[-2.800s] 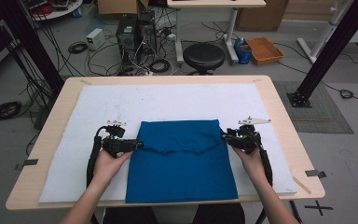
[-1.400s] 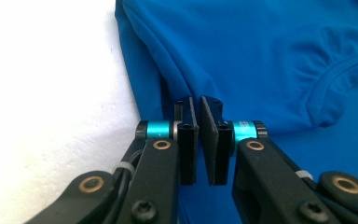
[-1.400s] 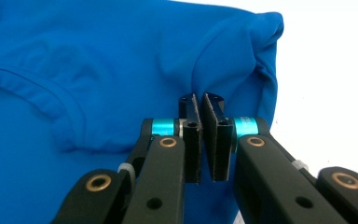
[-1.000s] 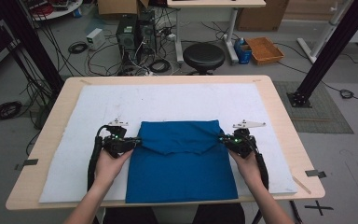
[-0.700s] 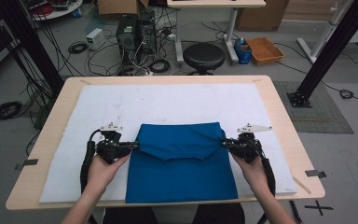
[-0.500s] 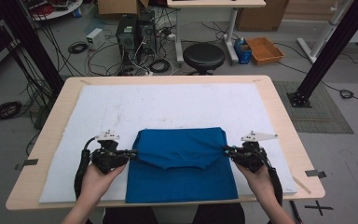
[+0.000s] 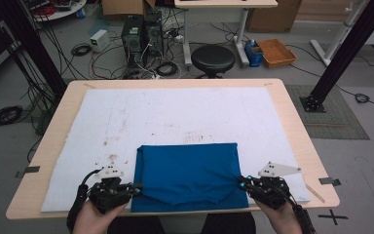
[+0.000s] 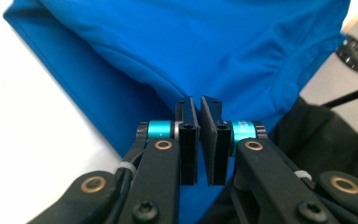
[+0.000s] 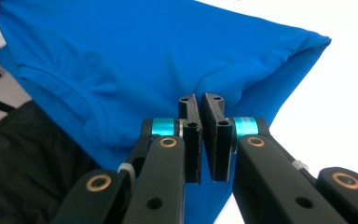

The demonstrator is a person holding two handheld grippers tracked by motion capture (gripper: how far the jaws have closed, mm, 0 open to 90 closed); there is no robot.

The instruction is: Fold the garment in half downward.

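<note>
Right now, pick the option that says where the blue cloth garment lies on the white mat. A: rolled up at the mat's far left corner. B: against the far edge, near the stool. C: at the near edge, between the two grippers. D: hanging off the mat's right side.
C: the blue cloth garment lies folded at the near edge of the white mat, with the left gripper and right gripper shut on its two sides.

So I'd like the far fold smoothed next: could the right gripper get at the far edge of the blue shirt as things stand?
Probably not yet. The right gripper is shut on the blue shirt at its near right corner, so it must let go first. Beyond that, the white mat toward the far edge looks unobstructed.
</note>
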